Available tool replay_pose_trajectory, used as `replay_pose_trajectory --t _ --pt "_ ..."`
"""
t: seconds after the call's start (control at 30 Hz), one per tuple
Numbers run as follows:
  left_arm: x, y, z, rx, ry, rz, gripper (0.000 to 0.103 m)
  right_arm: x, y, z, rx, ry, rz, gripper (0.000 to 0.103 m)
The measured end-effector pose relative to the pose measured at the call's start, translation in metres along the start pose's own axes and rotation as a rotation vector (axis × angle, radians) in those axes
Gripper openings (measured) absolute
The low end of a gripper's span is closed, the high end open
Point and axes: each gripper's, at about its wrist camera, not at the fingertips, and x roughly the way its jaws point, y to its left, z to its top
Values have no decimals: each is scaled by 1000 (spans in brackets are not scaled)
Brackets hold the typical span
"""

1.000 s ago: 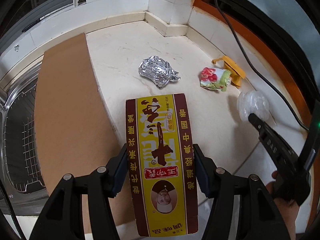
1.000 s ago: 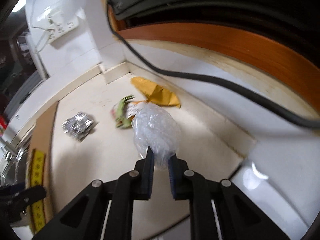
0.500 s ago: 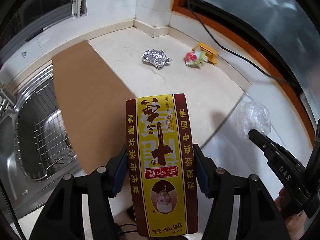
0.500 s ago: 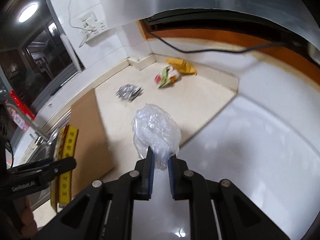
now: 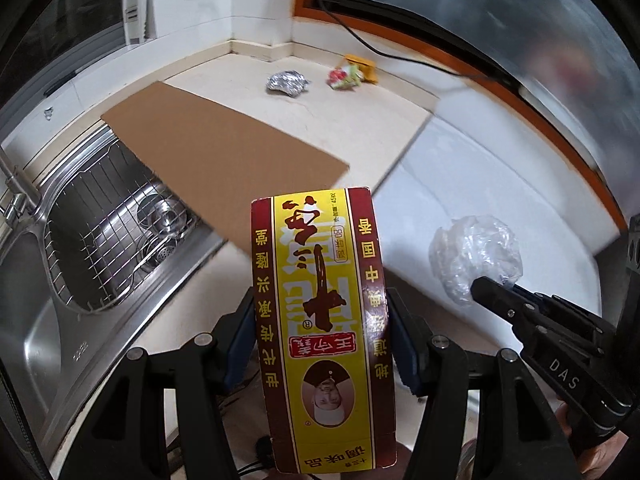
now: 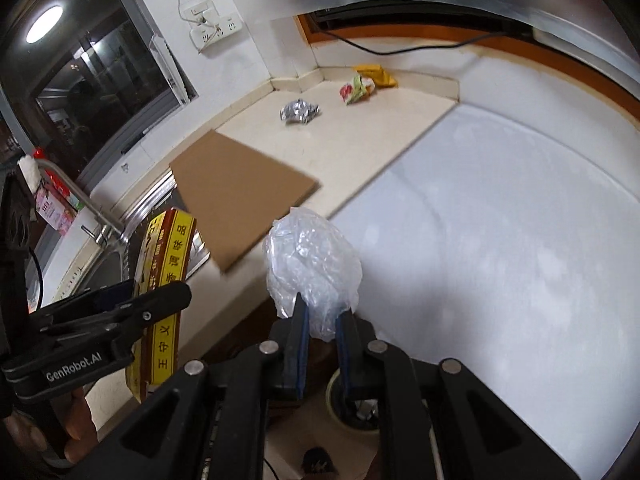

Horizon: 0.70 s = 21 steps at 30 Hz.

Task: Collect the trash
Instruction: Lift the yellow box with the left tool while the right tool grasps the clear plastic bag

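Observation:
My left gripper (image 5: 320, 312) is shut on a flat yellow and maroon carton (image 5: 322, 328), held out beyond the counter's front edge. The carton also shows in the right wrist view (image 6: 160, 280). My right gripper (image 6: 320, 320) is shut on a crumpled clear plastic bag (image 6: 312, 264), also in the left wrist view (image 5: 476, 260). On the far counter lie a foil ball (image 5: 286, 83) (image 6: 298, 111), a green and red wrapper (image 5: 345, 77) (image 6: 356, 90) and a yellow packet (image 5: 362, 66) (image 6: 376, 74).
A brown cardboard sheet (image 5: 224, 152) lies on the beige counter (image 5: 360, 120), overhanging a steel sink (image 5: 100, 232) with a wire rack. A white cooktop surface (image 6: 500, 220) is at right. A black cable (image 6: 400, 50) runs along the back wall. A wall socket (image 6: 212, 28) is above.
Both grippers have pulled back and up from the counter with their trash. The far trash looks smaller, and the sink and counter edge have come into view.

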Motion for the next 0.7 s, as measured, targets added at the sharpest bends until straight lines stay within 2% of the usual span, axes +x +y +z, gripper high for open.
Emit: replay_pose_trajectory --t 0.33,0.5,0.7 --pt "0 8 -77 83 70 -56 58 2 35 -84 48 81 -70 12" --pt "20 10 -104 63 120 -59 58 22 35 -108 26 150 -83 12" --pt "60 10 -131 27 168 -43 58 68 22 -131 -12 233 -97 12"
